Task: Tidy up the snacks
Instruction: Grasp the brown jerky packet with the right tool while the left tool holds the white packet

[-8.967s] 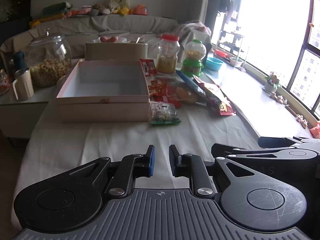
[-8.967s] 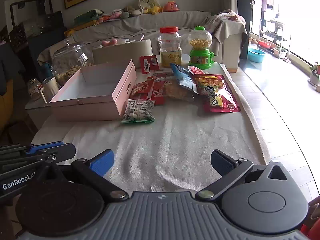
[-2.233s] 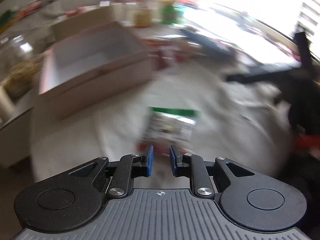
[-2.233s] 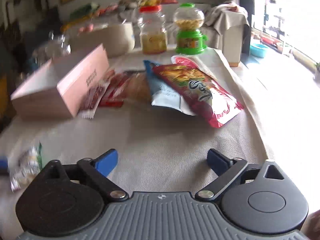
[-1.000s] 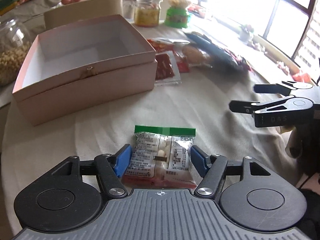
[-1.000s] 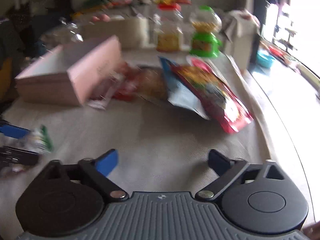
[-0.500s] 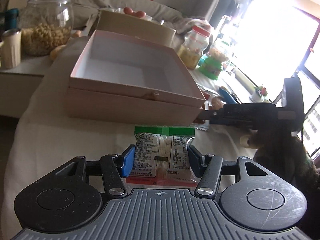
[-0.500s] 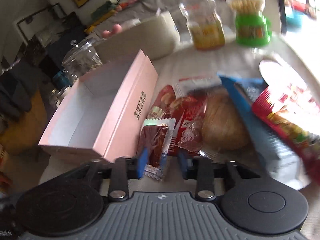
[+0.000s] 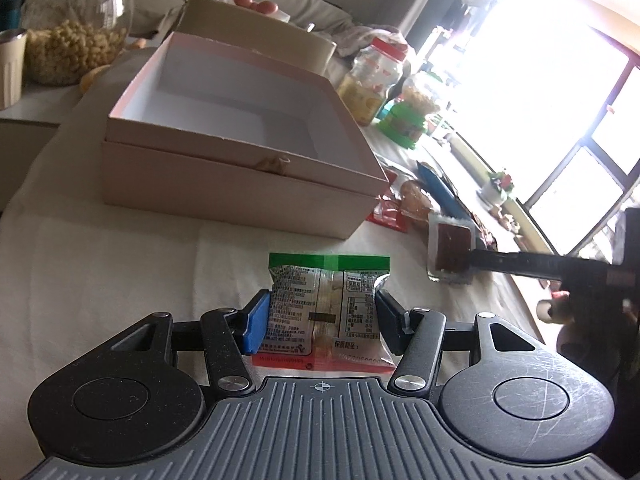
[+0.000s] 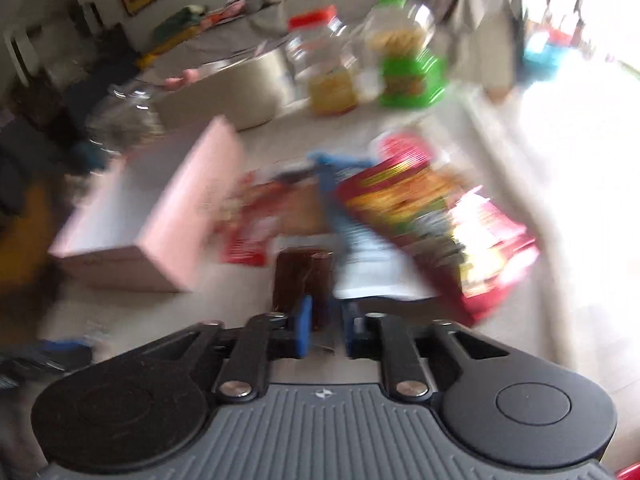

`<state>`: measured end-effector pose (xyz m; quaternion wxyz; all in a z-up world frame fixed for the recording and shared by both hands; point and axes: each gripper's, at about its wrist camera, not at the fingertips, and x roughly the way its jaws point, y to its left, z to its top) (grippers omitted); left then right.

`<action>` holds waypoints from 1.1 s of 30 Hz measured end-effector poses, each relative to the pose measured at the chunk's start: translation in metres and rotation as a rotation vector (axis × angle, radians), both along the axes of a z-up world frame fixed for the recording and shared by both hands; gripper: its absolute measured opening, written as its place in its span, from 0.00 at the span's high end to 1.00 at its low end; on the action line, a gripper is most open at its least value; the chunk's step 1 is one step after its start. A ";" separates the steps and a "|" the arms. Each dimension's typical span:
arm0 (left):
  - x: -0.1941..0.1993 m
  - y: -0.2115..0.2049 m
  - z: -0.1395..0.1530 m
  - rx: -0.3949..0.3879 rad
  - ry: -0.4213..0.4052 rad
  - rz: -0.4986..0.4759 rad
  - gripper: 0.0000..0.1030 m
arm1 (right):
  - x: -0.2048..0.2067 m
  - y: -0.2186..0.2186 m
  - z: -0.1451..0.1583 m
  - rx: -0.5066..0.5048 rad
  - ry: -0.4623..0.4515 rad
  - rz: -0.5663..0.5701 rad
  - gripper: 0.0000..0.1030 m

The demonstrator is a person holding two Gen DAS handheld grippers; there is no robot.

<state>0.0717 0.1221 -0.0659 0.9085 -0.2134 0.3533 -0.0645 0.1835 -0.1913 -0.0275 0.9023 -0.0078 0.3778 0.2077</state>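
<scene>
L gripper (image 9: 322,322) pinches green-topped snack pkt (image 9: 325,304) just in front of open pink box (image 9: 240,168); R gripper (image 10: 325,326) clamps dark-red snack pkt (image 10: 304,280) beside box's right corner; right view blurred.

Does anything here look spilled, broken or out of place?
Nothing looks spilled or broken. The snack bags lie in a loose overlapping heap beside the empty pink box. The left gripper holds a green-topped packet; the right gripper holds a dark brown packet. The right view is motion-blurred.
</scene>
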 end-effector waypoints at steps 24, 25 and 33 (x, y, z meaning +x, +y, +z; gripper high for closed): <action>-0.007 0.002 -0.001 0.000 0.012 0.020 0.40 | -0.027 0.100 -0.028 -0.264 -0.198 -0.084 0.54; -0.008 0.003 0.000 0.001 0.014 0.025 0.40 | -0.029 0.098 -0.025 -0.256 -0.202 -0.078 0.55; -0.028 0.006 0.006 0.047 0.022 0.017 0.40 | -0.063 0.075 0.007 -0.132 -0.102 0.115 0.99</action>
